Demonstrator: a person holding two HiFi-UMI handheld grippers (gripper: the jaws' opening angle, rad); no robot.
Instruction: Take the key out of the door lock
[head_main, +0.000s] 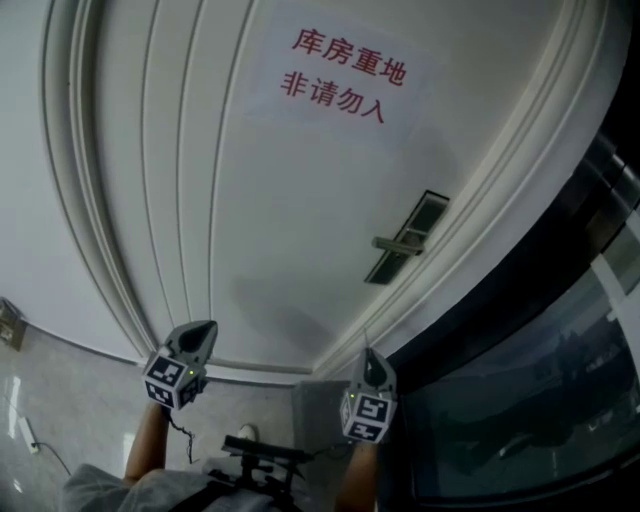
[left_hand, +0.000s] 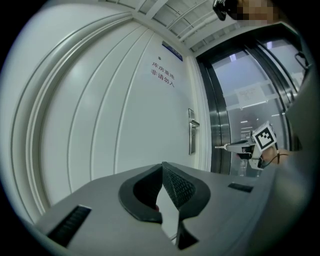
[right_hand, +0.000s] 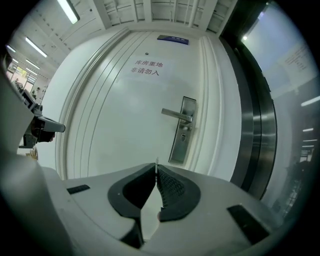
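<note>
Apparently the key (right_hand: 156, 163) is already out of the lock. A thin pale metal sliver stands edge-on out of the tips of the right gripper (right_hand: 157, 170), and I judge that to be it. How much of it sits between the pads is hidden.

Handling, as I assess it:
- Light, stiff and flat, and not fragile.
- Smooth metal, so it is likely to slip or pivot between the pads if pinched near an edge.
- Best held on the broad faces of the head, square to the pads and seated deep, with the blade left free.

Findings:
- Right gripper: jaws closed down tight on the key, and well apart from the door (right_hand: 115, 115).
- Lock plate (right_hand: 181, 131): sits under the handle (right_hand: 176, 115) at the door's right edge. I see a dark keyhole (right_hand: 183, 136) there and nothing projecting from it, though it is small at this range.
- Left gripper (left_hand: 162, 167): fingertips together with nothing between them, held off to the left and clear of the door.

Risk: the grip leaves only a short tip exposed, so I cannot confirm how secure the hold is. A knock against the door frame could twist the key loose.
</note>
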